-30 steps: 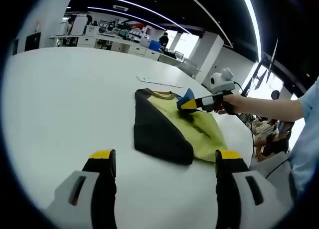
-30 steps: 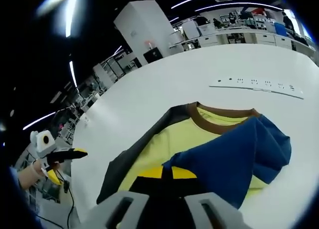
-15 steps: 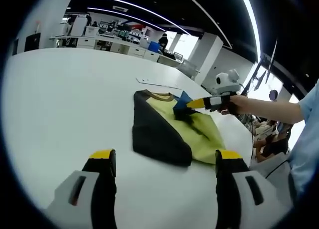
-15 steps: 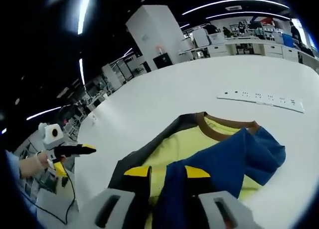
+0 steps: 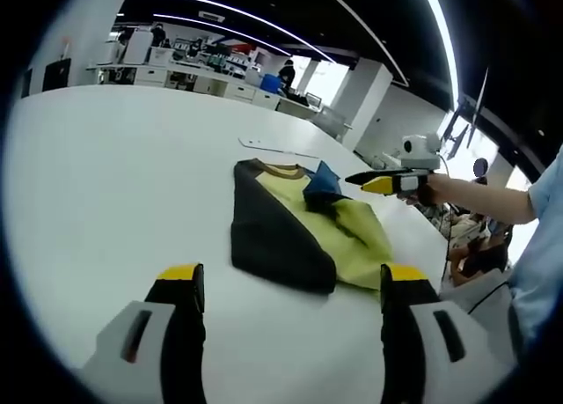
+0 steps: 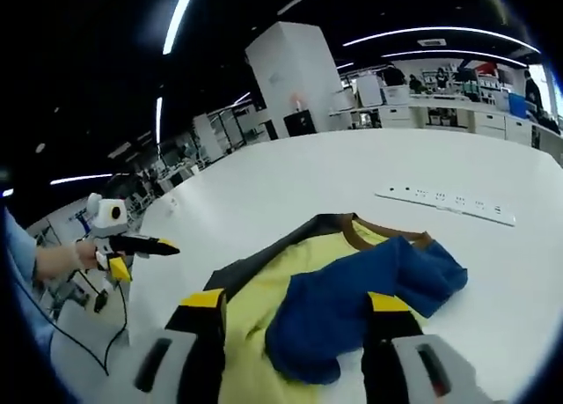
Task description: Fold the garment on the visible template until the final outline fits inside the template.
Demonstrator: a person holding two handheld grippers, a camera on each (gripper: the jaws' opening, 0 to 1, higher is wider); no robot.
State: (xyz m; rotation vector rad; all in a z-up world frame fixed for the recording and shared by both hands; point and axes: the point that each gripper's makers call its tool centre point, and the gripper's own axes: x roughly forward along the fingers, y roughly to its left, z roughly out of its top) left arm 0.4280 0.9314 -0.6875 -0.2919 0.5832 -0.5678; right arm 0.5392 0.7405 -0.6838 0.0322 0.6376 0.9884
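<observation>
Now my right gripper (image 6: 293, 309) hovers spread above the garment's (image 6: 308, 281) blue sleeve (image 6: 356, 294); my left gripper (image 5: 290, 285) hangs spread, empty, well apart.

White table (image 5: 106, 157) carries a part-folded garment (image 5: 290, 232): yellow body, dark sleeve side, brown collar, blue sleeve (image 6: 352, 294) flopped across the yellow. Garment lies ahead of the left gripper's jaws and just beyond the right gripper's jaws. White strip (image 6: 444, 202) lies flat on the table past the collar.
</observation>
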